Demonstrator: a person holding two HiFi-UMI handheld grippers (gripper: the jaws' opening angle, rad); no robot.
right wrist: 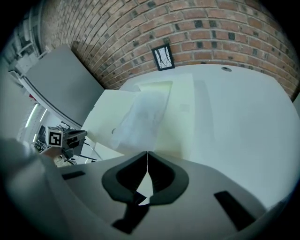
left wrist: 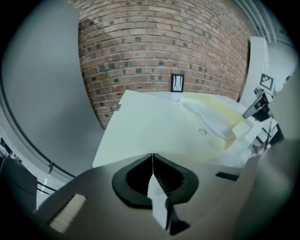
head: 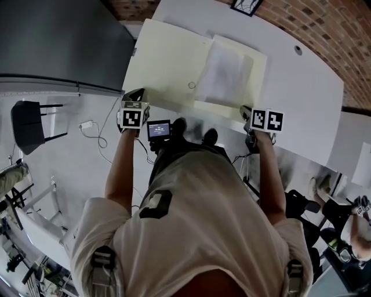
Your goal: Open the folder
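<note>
A pale yellow folder [head: 165,64] lies spread on the white table [head: 301,87], its left flap reaching past the table's left edge. A cloudy clear sleeve [head: 223,72] lies on its right half. My left gripper [head: 138,93] is shut on the near edge of the left flap; in the left gripper view the flap [left wrist: 150,131] runs straight out from the closed left gripper [left wrist: 152,154]. My right gripper [head: 244,110] is shut on the near edge of the right half, and in the right gripper view the folder [right wrist: 178,122] meets the closed right gripper [right wrist: 147,153].
A brick wall [left wrist: 140,42] stands behind the table, with a small framed marker [head: 246,6] against it. A grey panel [head: 58,40] stands left of the table, a dark chair [head: 29,125] below it. The table has a small round hole [head: 297,50] at the right.
</note>
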